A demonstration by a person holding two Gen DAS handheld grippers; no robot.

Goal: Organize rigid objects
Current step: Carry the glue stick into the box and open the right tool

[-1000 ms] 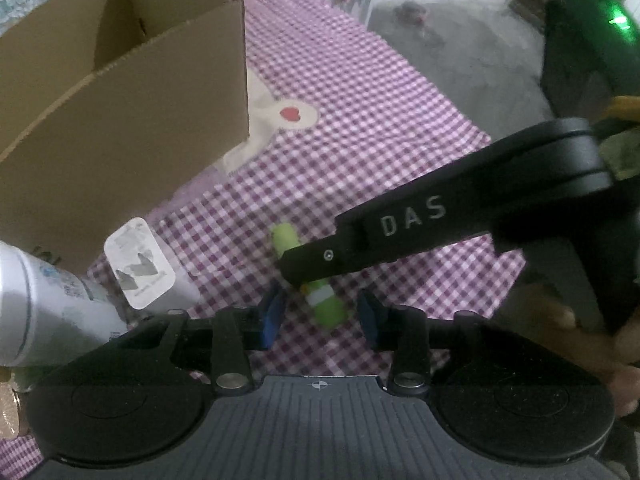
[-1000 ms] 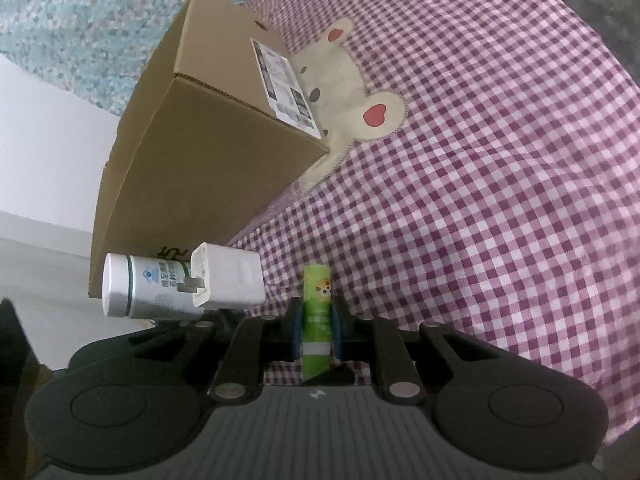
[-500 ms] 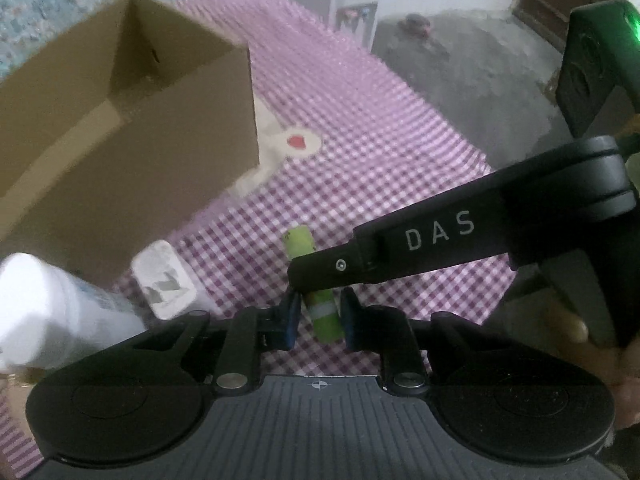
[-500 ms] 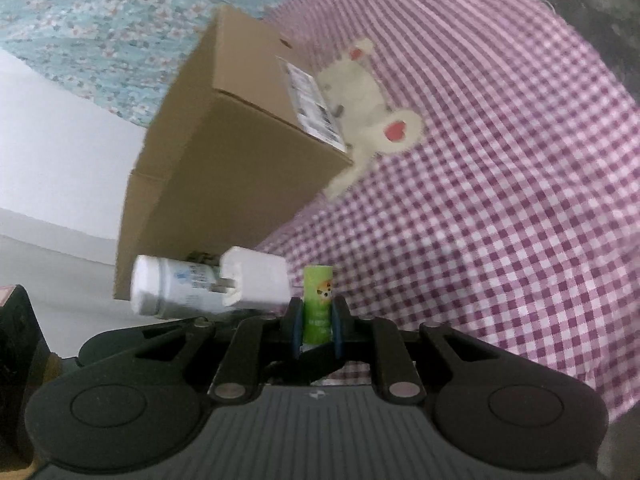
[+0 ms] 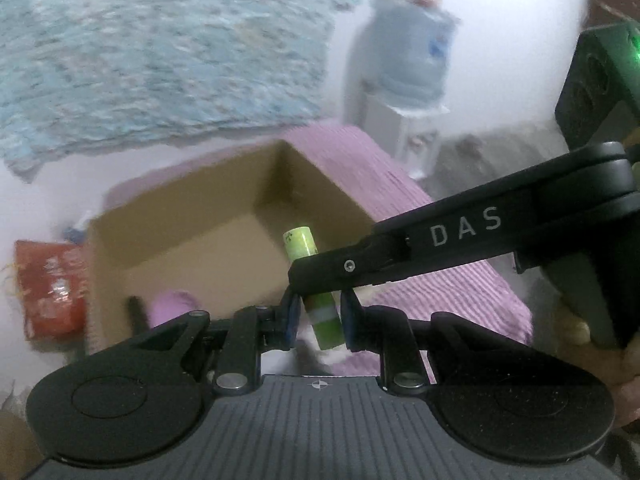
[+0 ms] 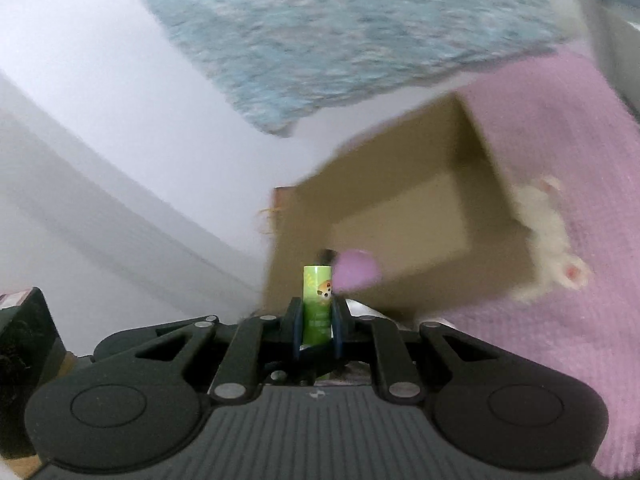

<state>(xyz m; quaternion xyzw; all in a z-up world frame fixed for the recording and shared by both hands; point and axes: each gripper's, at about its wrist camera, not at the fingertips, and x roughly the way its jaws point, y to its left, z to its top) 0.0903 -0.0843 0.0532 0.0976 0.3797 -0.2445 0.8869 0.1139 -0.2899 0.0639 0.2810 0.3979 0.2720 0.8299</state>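
Green tube (image 6: 316,304) clamped betw both tongs: left (image 5: 318,316), right (image 6: 316,330) (above open box (image 5: 192,240)).

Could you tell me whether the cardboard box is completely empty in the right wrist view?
No, a round purple object already lies inside the open cardboard box, near its front wall.

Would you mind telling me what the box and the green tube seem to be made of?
The box looks like plain brown cardboard: matte, with thin flat walls. The green tube looks like smooth plastic, perhaps with a printed label, as it carries a cartoon print; blur leaves that open.
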